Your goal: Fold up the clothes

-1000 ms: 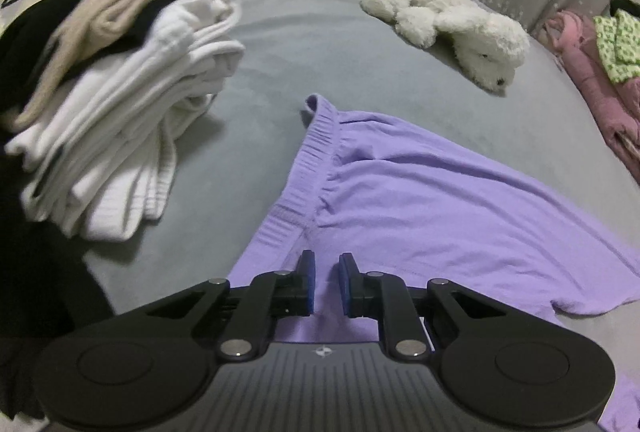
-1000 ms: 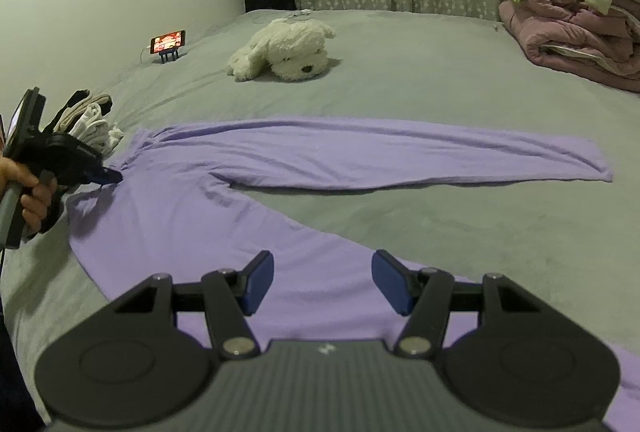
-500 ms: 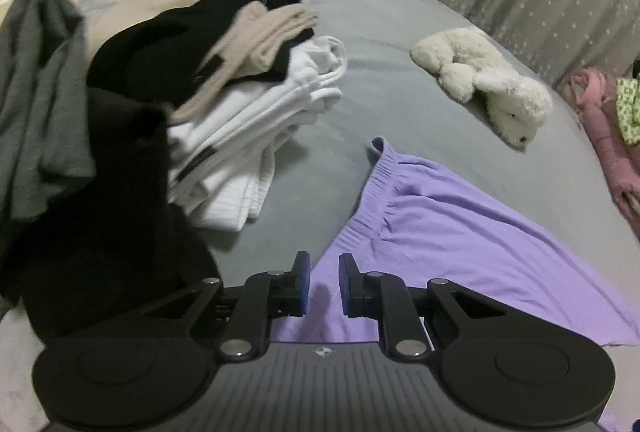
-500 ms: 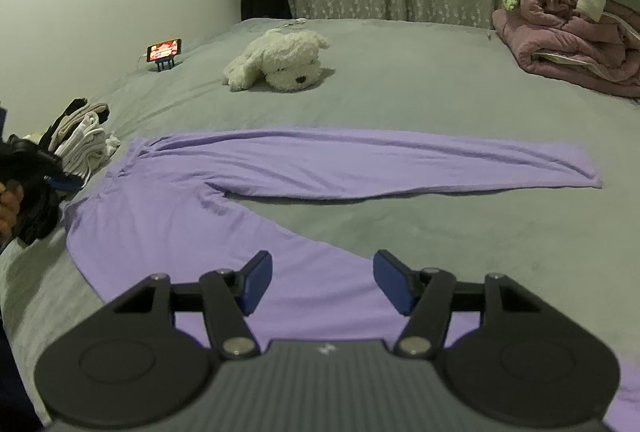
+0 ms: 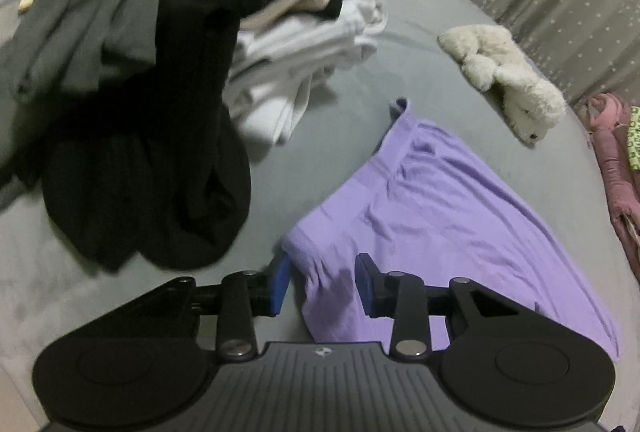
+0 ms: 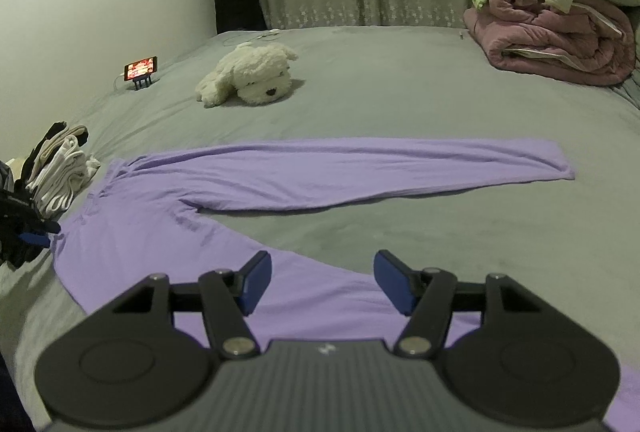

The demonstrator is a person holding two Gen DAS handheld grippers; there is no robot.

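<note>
- Your left claw [image 5: 322,286] is opening right now, with the near corner of the purple trousers [image 5: 440,216] at the waistband lying between the blue pads [image 5: 280,286]; the pads do not look to be pressing the cloth, so treat that corner as released or not yet caught.
- Your right claw [image 6: 320,282] stands spread and empty, hovering over the nearer trouser leg [image 6: 320,296], well placed for a pinch there.
- The trousers lie flat on the grey bed [image 6: 400,104], waistband toward the left, the two legs splayed apart in a V. That spread looks deliberate: my guess is you mean to lay one leg onto the other.
- Just beside the waistband sits a stack of folded clothes [image 5: 312,40], white under beige and black, probably kept near as the finished pile. Dark and grey loose garments [image 5: 144,168] lie next to it.
- There is no basket, box or drawer in sight. The nearest things to holders are that stack and the heap of bedding [image 6: 552,32] at the far right.
- The plush dog [image 6: 252,76] and phone [image 6: 141,66] lie well clear.
</note>
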